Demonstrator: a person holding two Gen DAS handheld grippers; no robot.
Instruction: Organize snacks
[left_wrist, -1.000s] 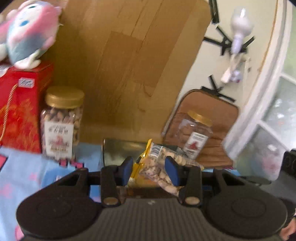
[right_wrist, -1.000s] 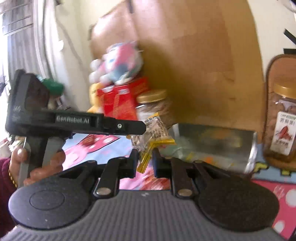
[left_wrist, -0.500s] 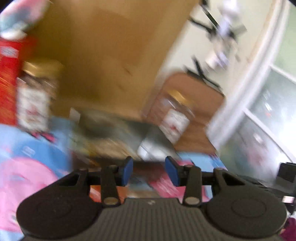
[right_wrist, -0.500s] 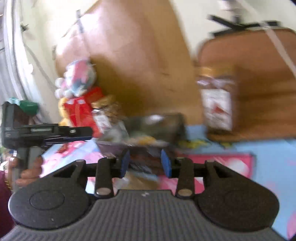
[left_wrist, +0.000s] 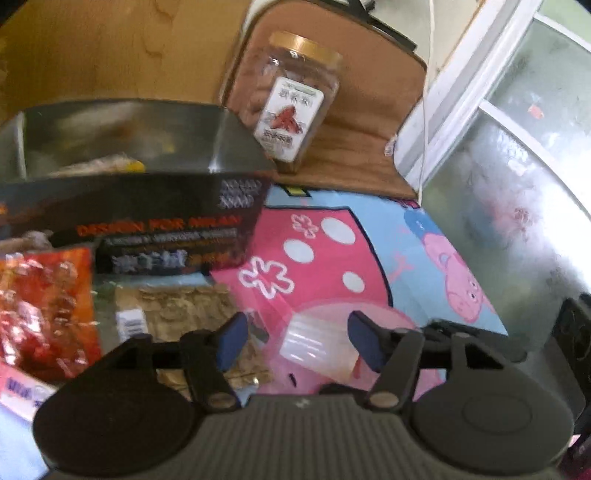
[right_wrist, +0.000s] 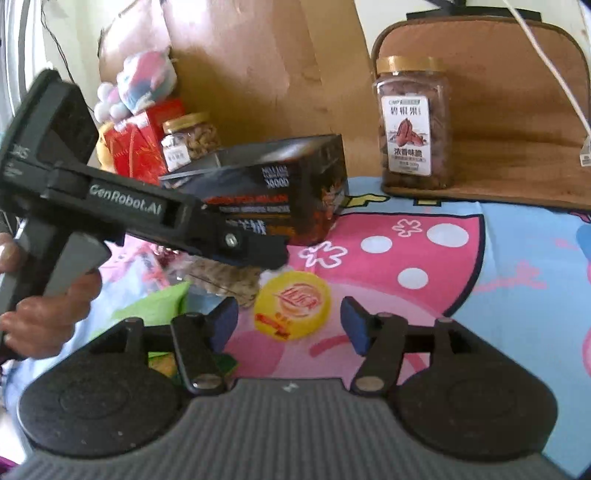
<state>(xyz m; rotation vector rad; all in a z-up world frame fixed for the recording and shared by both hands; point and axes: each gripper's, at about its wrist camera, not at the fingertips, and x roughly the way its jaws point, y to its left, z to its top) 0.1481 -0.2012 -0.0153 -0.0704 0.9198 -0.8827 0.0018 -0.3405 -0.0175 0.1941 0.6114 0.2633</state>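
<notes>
My left gripper (left_wrist: 295, 341) is open and empty, low over the pink and blue cloth (left_wrist: 332, 258). A clear bag of pale snacks (left_wrist: 177, 310) lies by its left finger, a red snack bag (left_wrist: 40, 310) further left. The dark open box (left_wrist: 155, 221) stands behind them with a snack bag (left_wrist: 99, 166) inside. My right gripper (right_wrist: 286, 325) is open and empty, straddling a round yellow snack (right_wrist: 291, 304) on the cloth. The left gripper's body (right_wrist: 122, 210) crosses the right wrist view, over the pale snack bag (right_wrist: 225, 277). A green bag (right_wrist: 155, 308) lies at the left.
A gold-lidded nut jar (right_wrist: 412, 122) stands on a brown mat (right_wrist: 517, 129) at the back right. Another nut jar (right_wrist: 188, 140), a red box (right_wrist: 140, 144) and a plush toy (right_wrist: 144, 81) stand back left. Cardboard (right_wrist: 258, 66) lines the back. A window (left_wrist: 517, 129) is on the right.
Both grippers held a bag of snacks over the box, let it go into the box, then swung down to the cloth and opened wide.
</notes>
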